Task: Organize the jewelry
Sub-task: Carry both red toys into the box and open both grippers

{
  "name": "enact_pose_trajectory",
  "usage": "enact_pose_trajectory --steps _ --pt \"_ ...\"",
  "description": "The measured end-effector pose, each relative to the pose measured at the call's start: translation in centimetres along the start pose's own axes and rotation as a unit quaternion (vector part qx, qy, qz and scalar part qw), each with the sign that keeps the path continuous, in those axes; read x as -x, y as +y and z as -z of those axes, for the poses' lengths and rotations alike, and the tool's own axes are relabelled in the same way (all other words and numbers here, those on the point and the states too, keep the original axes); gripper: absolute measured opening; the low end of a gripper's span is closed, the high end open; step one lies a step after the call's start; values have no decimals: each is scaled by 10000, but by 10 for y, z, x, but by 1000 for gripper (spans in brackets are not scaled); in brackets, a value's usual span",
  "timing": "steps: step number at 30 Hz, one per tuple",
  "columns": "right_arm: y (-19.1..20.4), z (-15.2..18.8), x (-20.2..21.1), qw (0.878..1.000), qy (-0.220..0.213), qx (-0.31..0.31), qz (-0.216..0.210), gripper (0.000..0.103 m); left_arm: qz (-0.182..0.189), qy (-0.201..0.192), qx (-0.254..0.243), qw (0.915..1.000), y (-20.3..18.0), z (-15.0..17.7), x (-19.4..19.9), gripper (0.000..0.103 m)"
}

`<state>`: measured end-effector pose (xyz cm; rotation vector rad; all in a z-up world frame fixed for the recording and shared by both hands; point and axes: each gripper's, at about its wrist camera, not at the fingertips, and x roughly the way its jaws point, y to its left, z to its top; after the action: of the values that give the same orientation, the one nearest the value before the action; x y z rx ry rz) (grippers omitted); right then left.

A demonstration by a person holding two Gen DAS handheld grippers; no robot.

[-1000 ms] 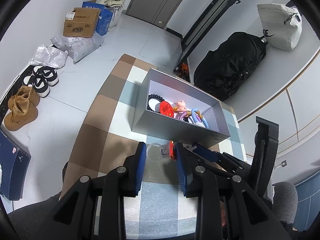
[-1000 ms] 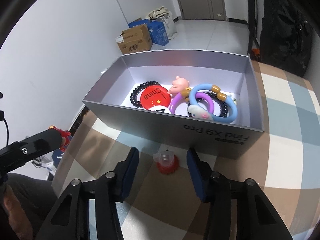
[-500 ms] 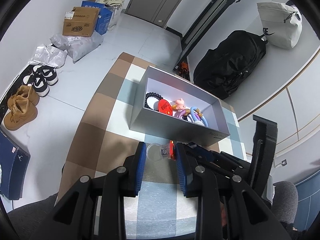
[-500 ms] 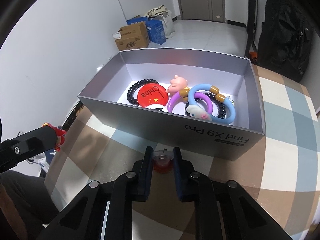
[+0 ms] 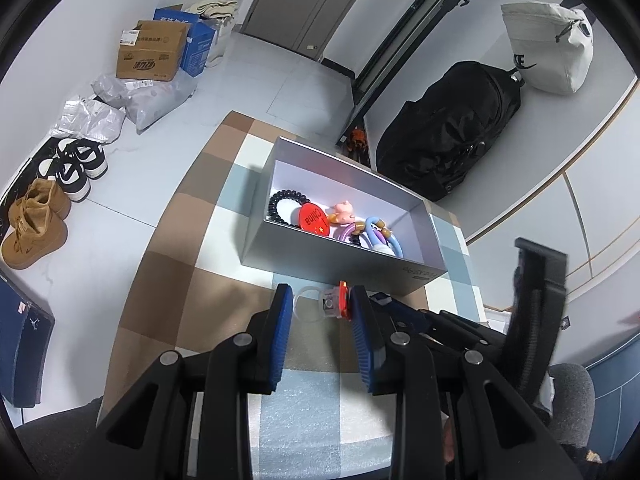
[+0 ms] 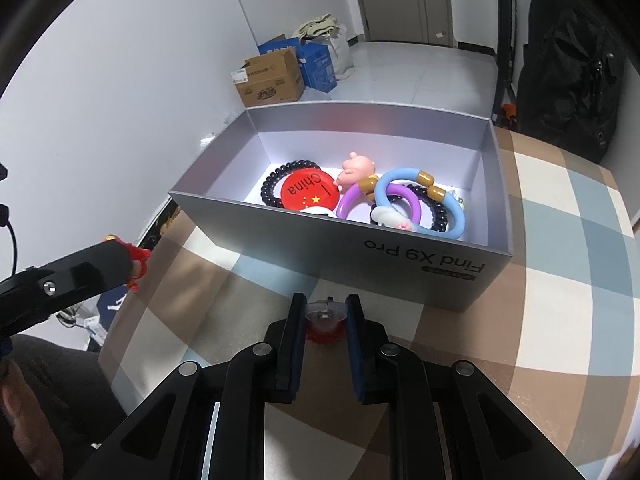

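Now, with the right gripper [image 6: 326, 304]: pinches a small ring [image 6: 325, 318], clear band and red top, between pads drawn nearly together, having just been closing on it. Sits just in front of the near wall of the grey box [image 6: 400, 256], outside it, low over the checked tablecloth [image 6: 560, 200]; cannot tell whether lifted clear of the cloth.

With the left gripper [image 5: 320, 298]: clamps a second ring [image 5: 330, 304], clear band and red ornament, jaws narrow, pads pressing it from both sides. Hovers before the same wall of the box, close beside the right gripper's fingers.

Inside the box, crowded toward the near wall: black bead bracelet [image 6: 276, 184], round red badge [image 6: 308, 192] lettered "China" lying partly over it, pink pig figure [image 6: 356, 168], purple ring [image 6: 348, 204], blue ring [image 6: 456, 216] with brown beads, another dark bead bracelet underneath.

Beyond the table, on the floor: cardboard box [image 5: 152, 56], shoes [image 5: 36, 220], black bag [image 5: 452, 132].
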<state>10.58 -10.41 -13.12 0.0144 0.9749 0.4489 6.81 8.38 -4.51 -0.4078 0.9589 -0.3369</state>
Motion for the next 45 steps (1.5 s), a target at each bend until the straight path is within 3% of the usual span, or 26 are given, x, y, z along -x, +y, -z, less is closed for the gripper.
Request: enact_pose_trajectory --steps 15,22,36,45 --pt "-3 -6 58 9972 -590 -109 -441 18 26 -256 -216 9994 -24 -8 1 24" --pt "-6 -23 76 9957 -868 -64 -330 18 61 -357 -286 9989 -39 -20 -4 24" --pt "-29 -56 85 9916 -1143 -311 -529 18 26 -337 -225 9992 -47 -46 -25 24" --pt "-46 -74 68 9912 -963 -536 -730 18 -56 -114 -167 9998 -49 -56 -45 24"
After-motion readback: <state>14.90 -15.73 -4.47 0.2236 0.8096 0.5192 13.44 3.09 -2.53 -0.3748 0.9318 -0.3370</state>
